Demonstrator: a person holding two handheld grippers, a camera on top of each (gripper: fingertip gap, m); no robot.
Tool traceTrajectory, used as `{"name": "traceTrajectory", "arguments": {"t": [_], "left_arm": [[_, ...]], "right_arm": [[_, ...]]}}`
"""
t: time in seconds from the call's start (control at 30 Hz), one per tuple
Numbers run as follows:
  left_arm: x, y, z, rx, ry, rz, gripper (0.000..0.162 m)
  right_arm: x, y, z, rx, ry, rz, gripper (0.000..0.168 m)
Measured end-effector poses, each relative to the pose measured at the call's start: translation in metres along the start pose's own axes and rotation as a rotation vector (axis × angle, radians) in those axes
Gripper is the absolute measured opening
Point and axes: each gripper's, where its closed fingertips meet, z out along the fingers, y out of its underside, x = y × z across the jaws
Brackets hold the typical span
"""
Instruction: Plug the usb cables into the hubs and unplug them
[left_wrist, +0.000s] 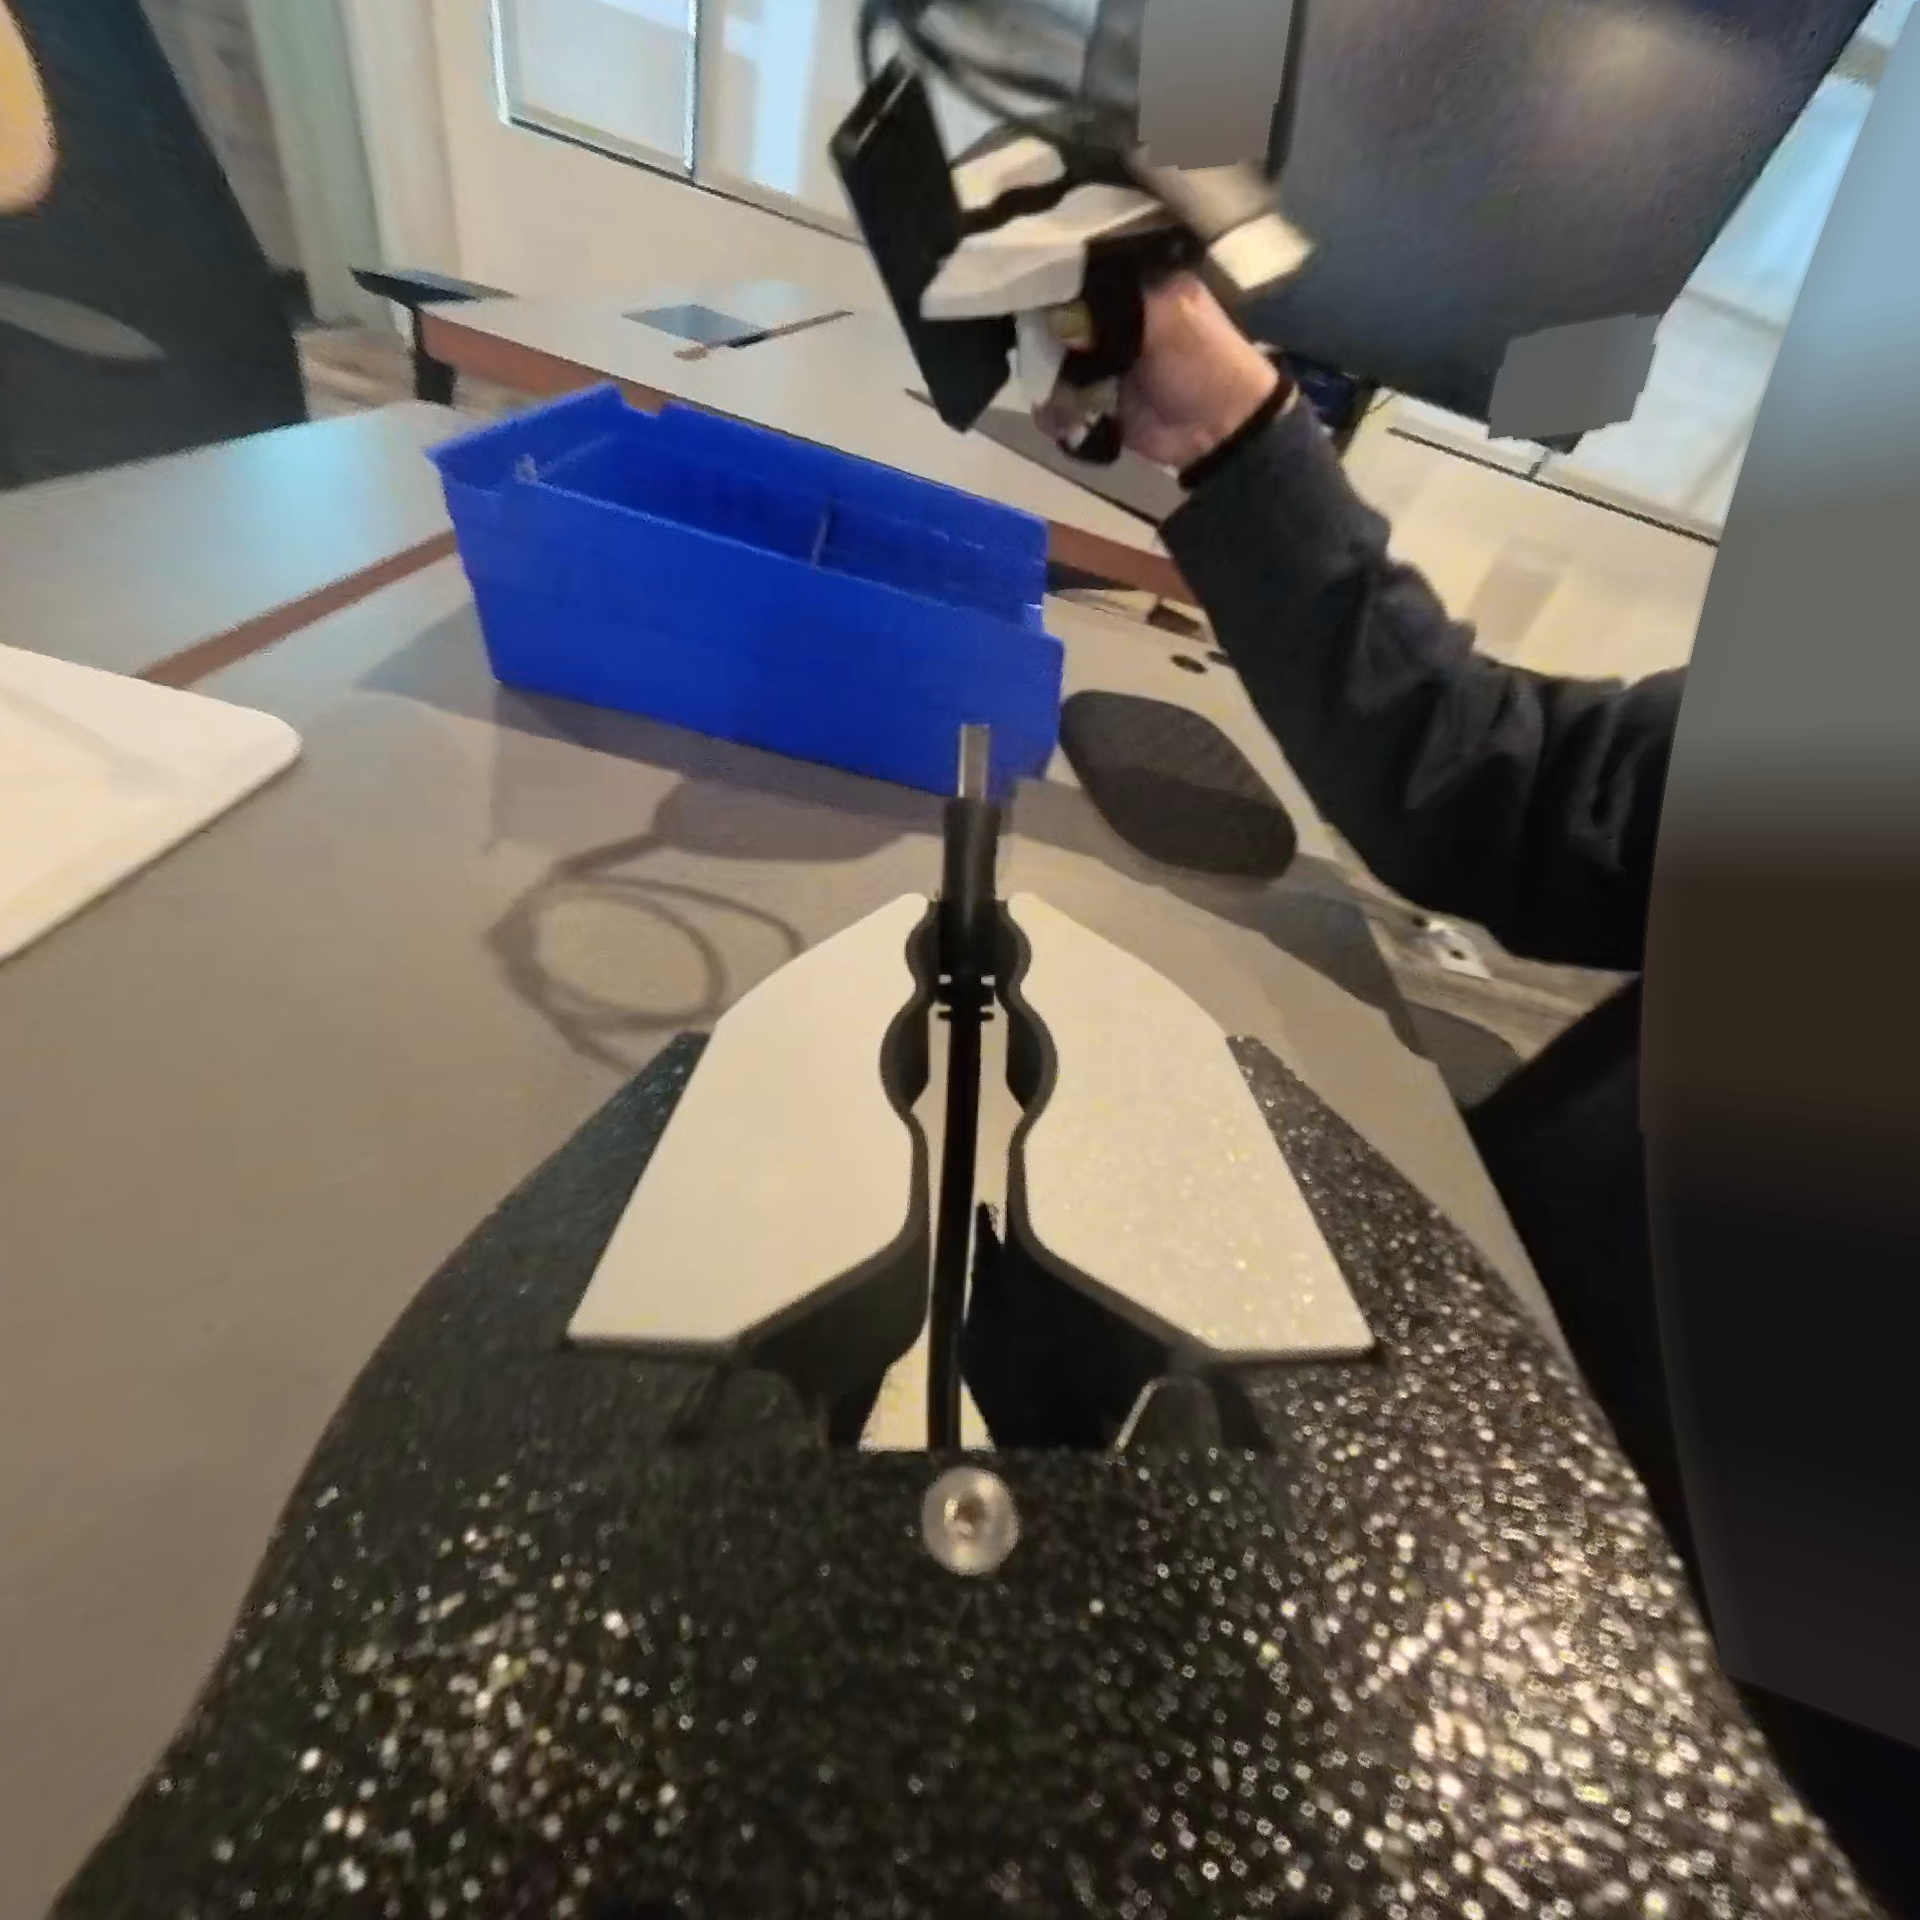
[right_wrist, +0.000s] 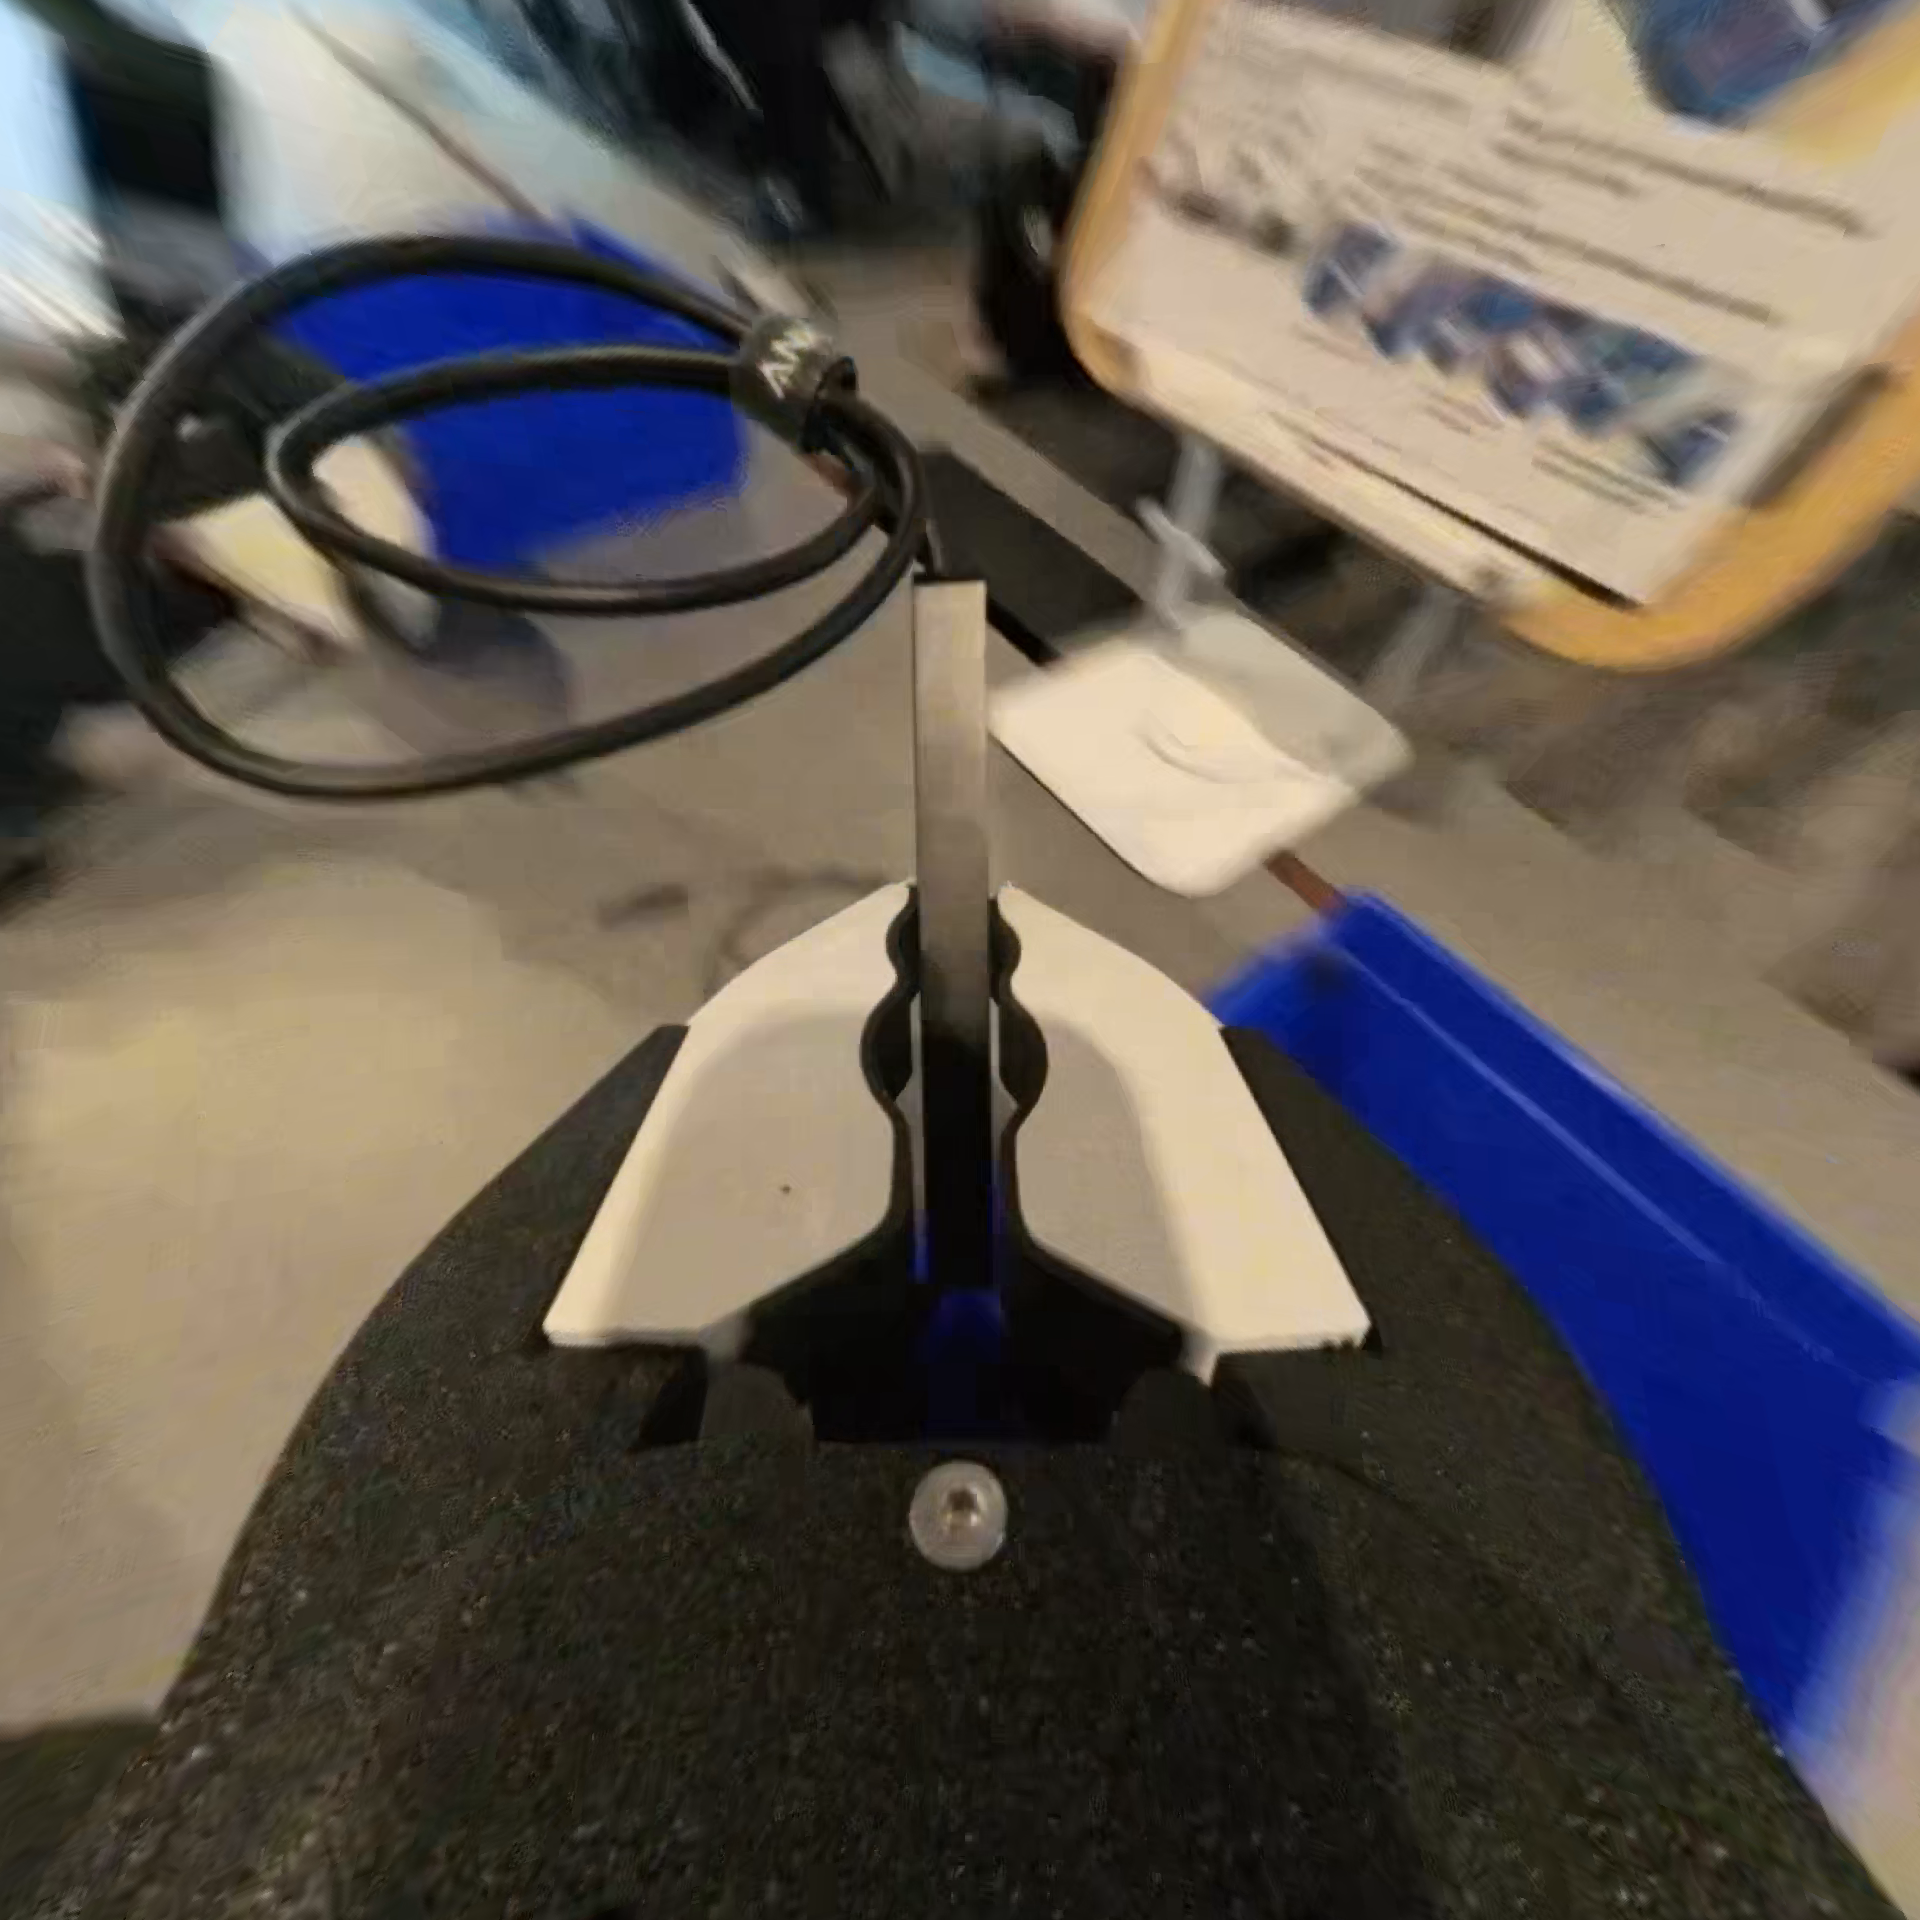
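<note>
In the left wrist view my left gripper (left_wrist: 966, 920) is shut on a black USB cable plug (left_wrist: 975, 821). Its silver metal tip sticks out past the fingertips, above the grey table. The cable runs back between the fingers. My right gripper (left_wrist: 1023, 265) shows up high at the right, held by a hand, and grips a flat black hub (left_wrist: 904, 249). In the blurred right wrist view my right gripper (right_wrist: 954, 909) is shut on that hub (right_wrist: 951, 748), seen edge-on. The hub's own coiled black cable (right_wrist: 468, 582), tied with a band, hangs off its far end.
A blue bin (left_wrist: 748, 592) stands on the grey table (left_wrist: 312, 1039) ahead of my left gripper, with a black oval pad (left_wrist: 1174, 784) to its right. A white tray (left_wrist: 94, 779) lies at the left. A dark sleeve (left_wrist: 1455, 748) crosses the right side. A yellow-framed sign (right_wrist: 1507, 312) stands behind.
</note>
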Motion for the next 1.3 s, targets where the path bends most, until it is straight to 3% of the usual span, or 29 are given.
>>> {"name": "traceTrajectory", "arguments": {"t": [0.27,0.43,0.57,0.7,0.97,1.07,1.1,1.17,1.23,1.3], "left_arm": [[-0.014,-0.04,0.002,0.067,-0.061,0.046,0.009],[-0.017,-0.039,0.005,0.052,-0.058,0.051,0.009],[-0.023,-0.043,0.005,0.092,-0.068,0.035,0.009],[-0.029,-0.037,0.01,0.099,-0.074,0.016,0.009],[-0.038,-0.056,0.001,0.296,-0.09,-0.014,0.009],[-0.047,-0.052,0.001,0.293,-0.139,-0.048,0.009],[-0.049,-0.049,0.005,0.27,-0.16,-0.039,0.009],[-0.044,-0.052,0.011,0.282,-0.152,-0.026,0.009],[-0.036,-0.056,0.015,0.286,-0.112,-0.018,0.009],[-0.029,-0.058,0.018,0.275,-0.09,0.015,0.009]], "right_arm": [[0.175,0.069,-0.074,-0.778,0.283,-0.344,0.011],[0.205,0.049,-0.109,-0.999,0.286,-0.505,0.011],[0.196,0.057,-0.074,-1.06,0.197,-0.621,0.011],[0.181,0.1,-0.017,-1.058,0.088,-0.63,0.011],[0.171,0.158,0.027,-0.985,0.037,-0.178,0.014],[0.172,0.163,0.026,-0.987,0.086,0.015,0.073],[0.174,0.16,0.021,-0.992,0.117,0.074,0.084],[0.172,0.136,0.012,-0.931,0.15,0.131,0.08],[0.156,0.08,0.015,-0.728,0.172,0.081,0.074],[0.104,0.006,0.03,-0.435,0.079,0.061,0.069]]}}
